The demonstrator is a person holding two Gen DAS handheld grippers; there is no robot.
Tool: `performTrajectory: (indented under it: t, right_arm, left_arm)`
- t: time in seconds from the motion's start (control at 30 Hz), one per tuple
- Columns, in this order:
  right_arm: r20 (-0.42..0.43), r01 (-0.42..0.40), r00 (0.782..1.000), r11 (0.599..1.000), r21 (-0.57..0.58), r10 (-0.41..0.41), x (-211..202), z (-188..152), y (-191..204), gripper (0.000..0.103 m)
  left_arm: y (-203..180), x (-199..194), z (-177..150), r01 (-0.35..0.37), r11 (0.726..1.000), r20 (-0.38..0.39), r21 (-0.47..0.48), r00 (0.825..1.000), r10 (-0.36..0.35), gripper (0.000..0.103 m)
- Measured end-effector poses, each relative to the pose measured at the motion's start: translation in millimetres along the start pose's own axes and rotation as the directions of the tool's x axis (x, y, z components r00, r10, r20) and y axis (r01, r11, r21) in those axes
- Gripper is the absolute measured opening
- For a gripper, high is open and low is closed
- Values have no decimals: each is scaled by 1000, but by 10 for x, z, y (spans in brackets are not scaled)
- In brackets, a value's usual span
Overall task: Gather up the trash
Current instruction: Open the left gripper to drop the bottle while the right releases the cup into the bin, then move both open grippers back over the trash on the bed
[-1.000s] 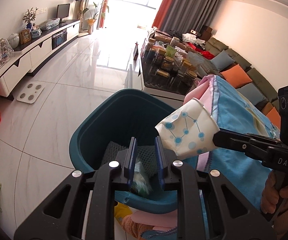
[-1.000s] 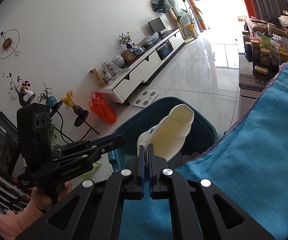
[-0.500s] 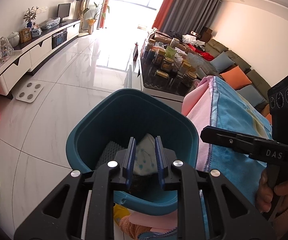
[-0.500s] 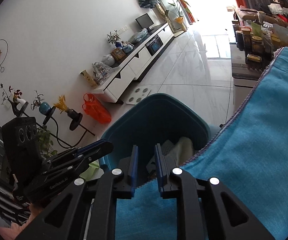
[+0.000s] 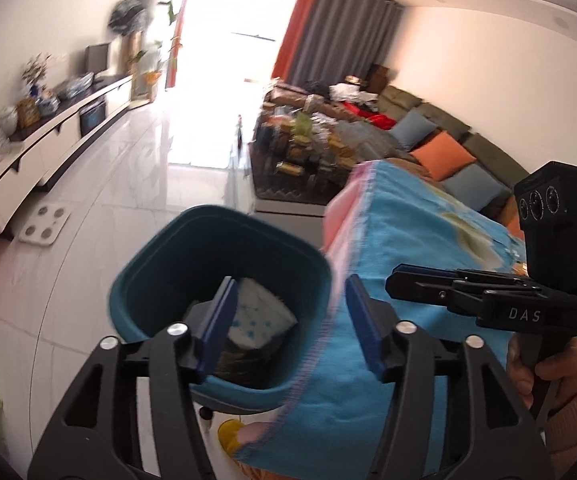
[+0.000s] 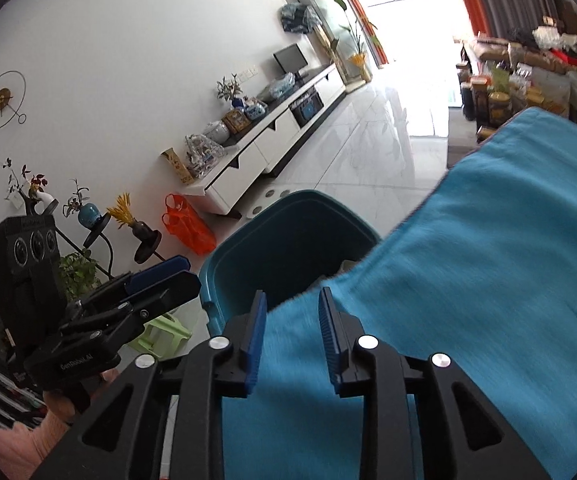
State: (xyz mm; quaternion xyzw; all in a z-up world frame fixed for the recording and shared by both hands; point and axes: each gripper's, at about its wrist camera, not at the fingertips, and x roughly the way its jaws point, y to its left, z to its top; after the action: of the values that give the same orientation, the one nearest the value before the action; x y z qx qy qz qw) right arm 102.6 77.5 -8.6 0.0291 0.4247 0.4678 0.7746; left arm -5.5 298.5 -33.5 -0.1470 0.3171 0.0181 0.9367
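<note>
1. Left gripper (image 5: pixel 288 320) fingers spread wide, empty, over teal bin (image 5: pixel 160 248).
2. Paper cup (image 5: pixel 258 320) lies inside bin.
3. Right gripper (image 6: pixel 292 330) fingers apart, empty, above blue cloth (image 6: pixel 488 260).

white tile floor (image 5: pixel 100 216): teal bin (image 5: pixel 156 256), white scale (image 5: pixel 44 228), TV cabinet (image 6: pixel 264 152) stand on it | blue cloth (image 6: pixel 488 280) drapes the surface beside bin
</note>
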Motion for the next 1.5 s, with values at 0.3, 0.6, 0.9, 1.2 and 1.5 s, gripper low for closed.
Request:
performTrajectory:
  t: [0.3,0.6,0.9,1.2,1.5]
  right_arm:
    - [151,136,979,990,24,-138,-1045,-433,-343,37]
    - [240,304,909,936,180,-341,-1915,-942,-871,37]
    - [277,409,813,841,355,-512,-2584,-1440,-1383,37]
    - [247,473,734,737,482,-633,-2980,-1830,-1830,45]
    - [187,483,737,700,525,-649,-2973,-1957,-2031,49]
  left_arm:
    - [-1037,39,-144,205,961,-40,188,979,-201,70]
    - [-1982,299,-360,359,889,-144,284,933,-331,70]
    - [-2656,560,-482,434,828,-231,355,899,-372,69]
    - [-3031,634,-569,483,785,-276,388,873,-401,69]
    - [-3312,698,-658,528,747,-325,403,846,-423,69]
